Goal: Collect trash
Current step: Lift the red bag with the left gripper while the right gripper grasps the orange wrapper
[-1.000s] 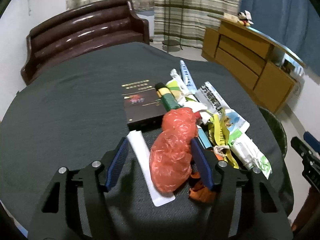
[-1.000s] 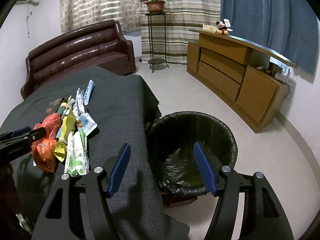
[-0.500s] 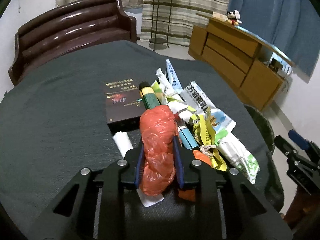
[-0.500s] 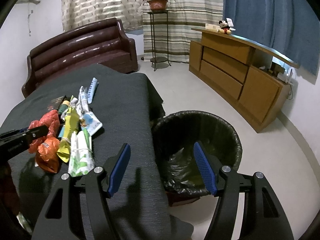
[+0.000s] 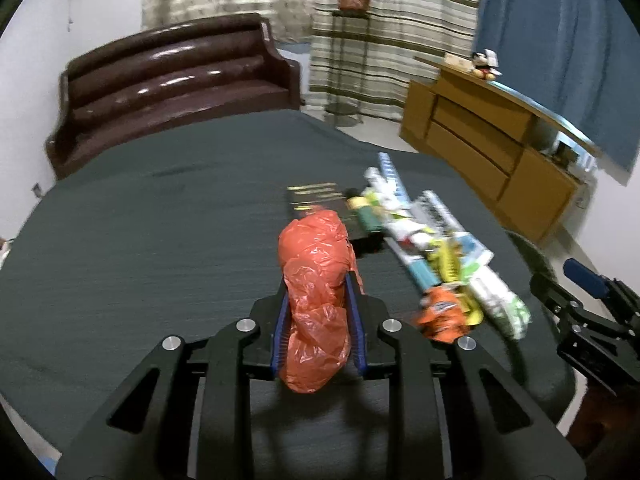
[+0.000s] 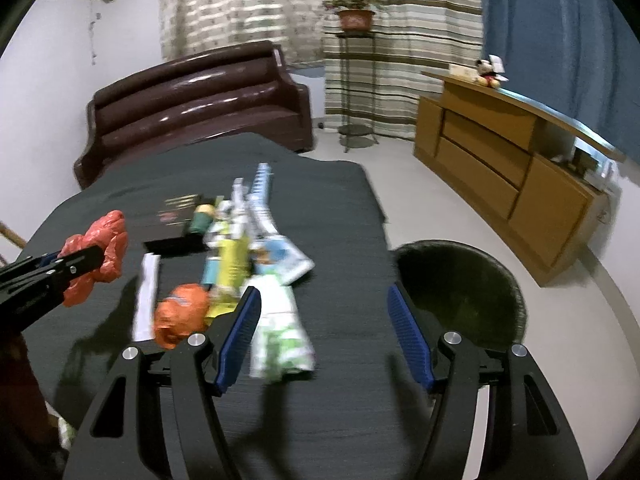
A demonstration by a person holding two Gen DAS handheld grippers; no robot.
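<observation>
So the red plastic bag (image 5: 316,300) is clamped between the jaws of the left gripper (image 5: 318,320), pinched around its middle and lifted clear of the dark desk (image 5: 140,240). It's crumpled thin film, so it can be expected to weigh next to nothing and squash flat under pressure. The risk is probably slip rather than breakage, since slick film can slide out of a loose pinch, and the bunched middle looks like the right place for a hold.

The right gripper (image 6: 324,340) is spread wide with nothing between its jaws. Just ahead of its left jaw lies the rest of the trash: an orange wrapper (image 6: 182,314), a green-and-white packet (image 6: 280,340) and a yellow sachet (image 6: 228,264), all likely light and floppy. The black-lined bin (image 6: 460,288) sits beyond the right jaw, off the desk edge.
</observation>
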